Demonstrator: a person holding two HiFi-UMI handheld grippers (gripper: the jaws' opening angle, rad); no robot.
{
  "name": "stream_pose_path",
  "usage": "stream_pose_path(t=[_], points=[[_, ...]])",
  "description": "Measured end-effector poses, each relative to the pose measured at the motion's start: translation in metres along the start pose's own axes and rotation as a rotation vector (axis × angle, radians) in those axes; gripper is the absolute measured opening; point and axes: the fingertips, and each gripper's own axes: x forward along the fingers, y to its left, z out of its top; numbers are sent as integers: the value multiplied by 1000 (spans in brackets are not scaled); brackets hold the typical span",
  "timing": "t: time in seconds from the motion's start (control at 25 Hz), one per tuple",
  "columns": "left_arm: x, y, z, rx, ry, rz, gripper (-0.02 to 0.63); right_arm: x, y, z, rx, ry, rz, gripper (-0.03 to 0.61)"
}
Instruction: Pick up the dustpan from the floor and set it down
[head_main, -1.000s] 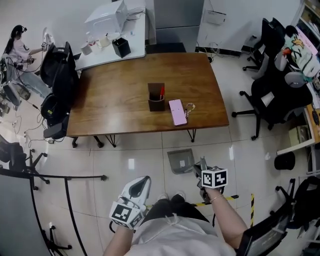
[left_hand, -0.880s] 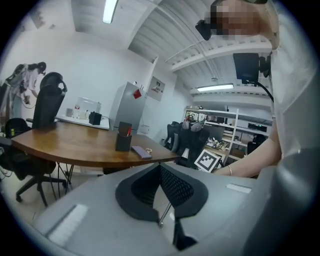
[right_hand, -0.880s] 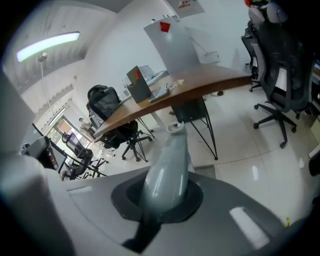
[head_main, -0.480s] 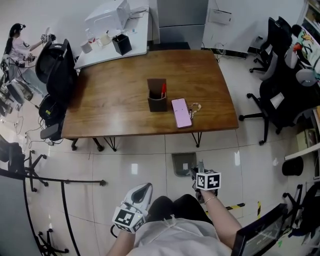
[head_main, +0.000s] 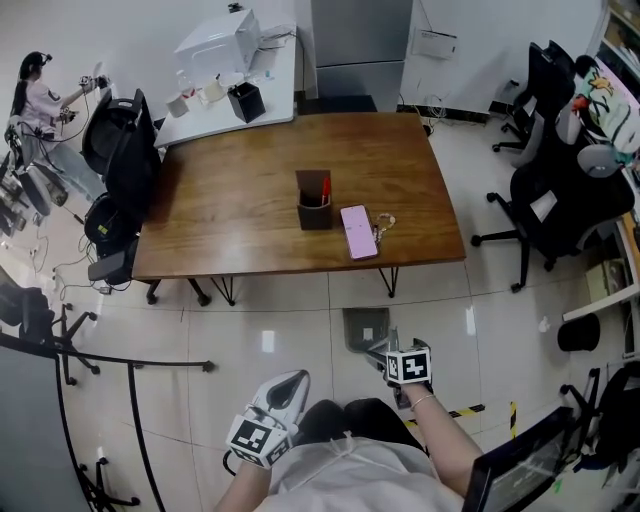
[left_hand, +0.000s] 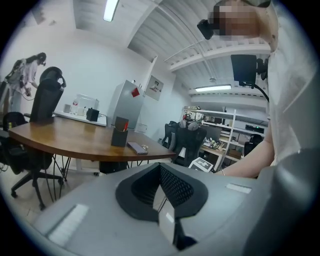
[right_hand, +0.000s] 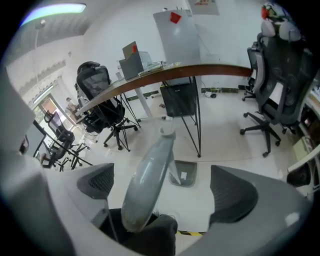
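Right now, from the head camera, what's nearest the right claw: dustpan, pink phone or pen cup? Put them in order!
1. Dustpan: on the floor, handle inside the right claw, which just opened.
2. Pink phone: near edge of the table.
3. Pen cup: mid-table.

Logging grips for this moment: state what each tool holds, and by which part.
Nothing is held. The jaws of the right tool have just been opening and stand clear of the dustpan handle between them. The left tool is shut, empty.

Grey dustpan (head_main: 361, 325); brown wood table (head_main: 230, 210); pink phone (head_main: 359, 232); yellow-black striped floor tape (right_hand: 191, 233).
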Motion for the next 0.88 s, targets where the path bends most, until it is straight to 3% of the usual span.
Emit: stream_pose_path(t=[0.16,0.24,0.36,0.44,0.48,0.68,0.88], points=[[-21,-5,19,-22,2,2,14,-47,6,18,-2,-62,-51,584],[-31,-11,34,-26,2,-11,14,-80,22,26,45,-96,-27,568],[-46,-26,54,-21,-24,-56,14,-141,52,46,28,-213,22,301],[-59,-43,72,-28,-57,-79,14,-178,67,53,-36,-322,32,49],[-65,-53,80,-27,-79,-89,14,-191,72,52,-71,-356,33,2],[-95,-106,88,24,-156,-99,14,-248,90,16,-200,-437,58,2],[-131,-154,77,58,-190,-47,14,-334,122,-11,-273,-622,149,2]])
